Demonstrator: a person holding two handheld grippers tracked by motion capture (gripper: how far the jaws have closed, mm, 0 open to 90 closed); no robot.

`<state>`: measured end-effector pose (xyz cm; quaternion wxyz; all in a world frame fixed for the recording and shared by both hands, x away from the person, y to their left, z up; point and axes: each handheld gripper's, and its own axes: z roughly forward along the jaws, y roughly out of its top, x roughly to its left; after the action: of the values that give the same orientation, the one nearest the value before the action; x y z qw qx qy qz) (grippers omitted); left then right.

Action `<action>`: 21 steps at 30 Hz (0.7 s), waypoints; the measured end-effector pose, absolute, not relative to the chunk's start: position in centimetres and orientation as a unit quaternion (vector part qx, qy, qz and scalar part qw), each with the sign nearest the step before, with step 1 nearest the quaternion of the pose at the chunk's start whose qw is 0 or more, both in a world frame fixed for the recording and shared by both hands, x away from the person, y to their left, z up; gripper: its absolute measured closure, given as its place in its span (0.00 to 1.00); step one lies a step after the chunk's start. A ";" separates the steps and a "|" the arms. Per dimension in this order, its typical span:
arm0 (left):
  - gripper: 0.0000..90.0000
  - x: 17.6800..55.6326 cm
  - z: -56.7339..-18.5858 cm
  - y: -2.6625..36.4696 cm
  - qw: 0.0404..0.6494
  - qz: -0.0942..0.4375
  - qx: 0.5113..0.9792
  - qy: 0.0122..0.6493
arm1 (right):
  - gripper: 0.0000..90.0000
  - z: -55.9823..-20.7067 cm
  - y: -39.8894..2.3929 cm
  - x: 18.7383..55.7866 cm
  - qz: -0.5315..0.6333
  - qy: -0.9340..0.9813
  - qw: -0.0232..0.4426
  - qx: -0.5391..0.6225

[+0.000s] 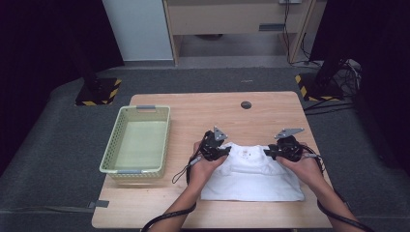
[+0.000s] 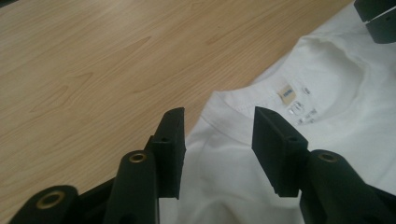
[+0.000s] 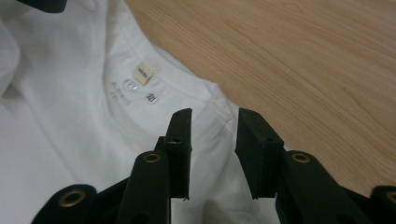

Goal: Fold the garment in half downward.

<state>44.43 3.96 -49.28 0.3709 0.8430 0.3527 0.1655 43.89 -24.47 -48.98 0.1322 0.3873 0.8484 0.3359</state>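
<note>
I see the left hand-held gripper [image 1: 223,152] at the left shoulder of the white T-shirt [image 1: 251,176], and in the left gripper view [image 2: 218,140] its two black jaws stand apart with a clear gap between them, above the shirt's collar edge, pressing on nothing: it is released. I see the right hand-held gripper [image 1: 269,152] at the shirt's right shoulder; in the right gripper view [image 3: 214,144] its jaws also stand apart, with the collar seam showing in the gap below them and no fabric pinched: it too is released. In the high view a grey three-cornered plate sits on top of each unit and a cable trails back along each forearm. The T-shirt lies flat on the table [image 1: 193,111], folded to a rough rectangle, collar toward the far side, hem toward the person. Inside the collar I read a small tan label [image 2: 286,94] with printed marks beside it; the same label [image 3: 143,73] appears in the right gripper view. The shirt occupies the near right part of the table. A pale green perforated basket [image 1: 112,145] stands on the left part of the table, well apart from the shirt. A dark round cable port [image 1: 246,105] sits in the table surface beyond the shirt.
</note>
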 end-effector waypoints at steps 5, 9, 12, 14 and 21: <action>0.63 45.4 -50.6 3.9 0.364 0.163 0.842 0.364 | 0.75 -50.2 -24.2 45.3 0.332 0.844 0.126 0.402; 0.56 45.9 -51.2 4.2 0.365 0.164 0.838 0.371 | 0.69 -50.9 -23.9 45.6 0.325 0.849 0.121 0.399; 0.54 46.1 -51.6 4.4 0.363 0.156 0.841 0.368 | 0.64 -51.3 -23.8 45.6 0.319 0.852 0.120 0.396; 0.53 46.1 -51.9 4.4 0.366 0.149 0.843 0.366 | 0.64 -51.4 -23.6 45.5 0.315 0.855 0.121 0.393; 0.55 45.9 -52.2 3.9 0.361 0.148 0.849 0.357 | 0.78 -51.5 -23.0 45.0 0.317 0.864 0.123 0.372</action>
<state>45.91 3.86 -52.18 0.3610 0.8489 0.3568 0.1475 45.02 -23.05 -51.46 0.1225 0.3721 0.8639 0.3166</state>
